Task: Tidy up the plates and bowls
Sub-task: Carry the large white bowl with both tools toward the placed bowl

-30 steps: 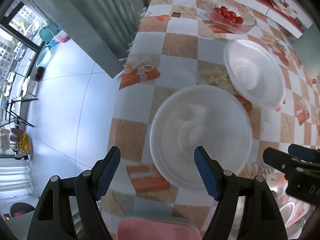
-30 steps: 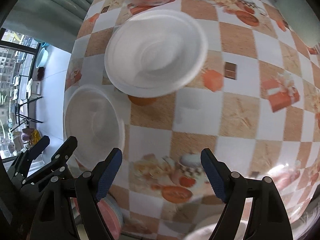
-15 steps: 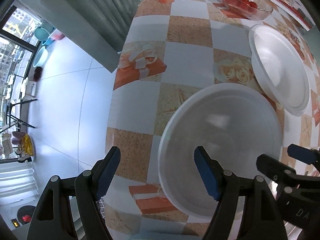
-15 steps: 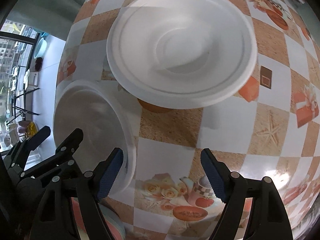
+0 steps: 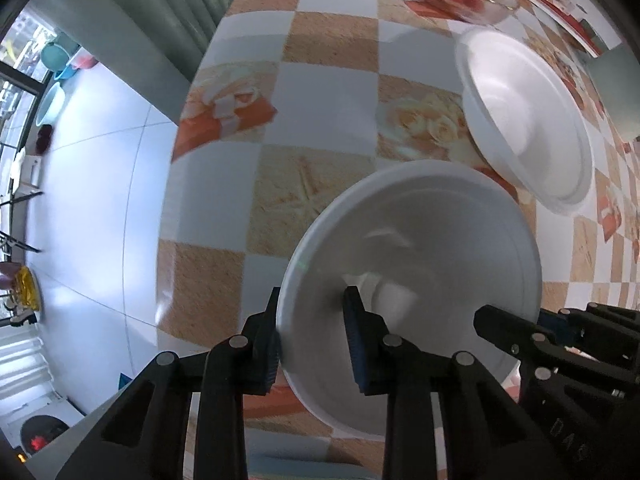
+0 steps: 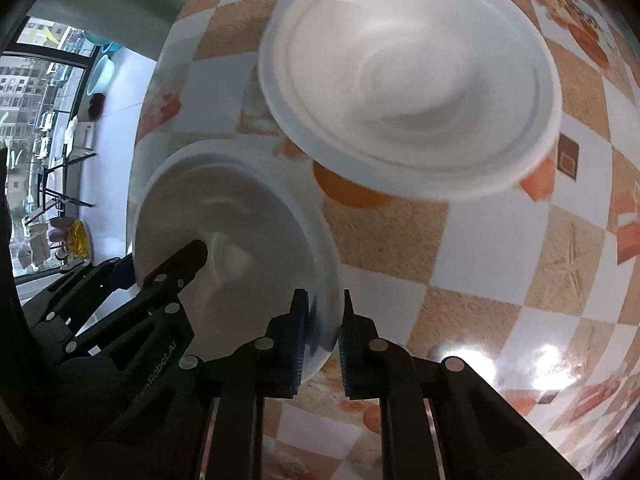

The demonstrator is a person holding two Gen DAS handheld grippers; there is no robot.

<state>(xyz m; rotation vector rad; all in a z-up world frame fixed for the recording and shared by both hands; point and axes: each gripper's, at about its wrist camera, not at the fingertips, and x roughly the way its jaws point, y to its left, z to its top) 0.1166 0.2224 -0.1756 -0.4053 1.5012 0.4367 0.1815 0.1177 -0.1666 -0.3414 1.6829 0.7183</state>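
near bowl (image 5: 420,240): light, thin, bendy rim, likely slippery
left gripper (image 5: 312,336): pinching its left rim
right gripper (image 6: 322,336): pinching opposite rim
far bowl (image 6: 408,92): ahead, untouched

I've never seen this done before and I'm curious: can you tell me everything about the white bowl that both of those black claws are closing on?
The near white bowl is plain, round, smooth and glossy, with a rolled rim and a shallow stepped inside. It looks empty. It sits by the checkered tablecloth's edge. The left gripper pinches its rim on one side, the right gripper on the other. A second white bowl sits just beyond it.
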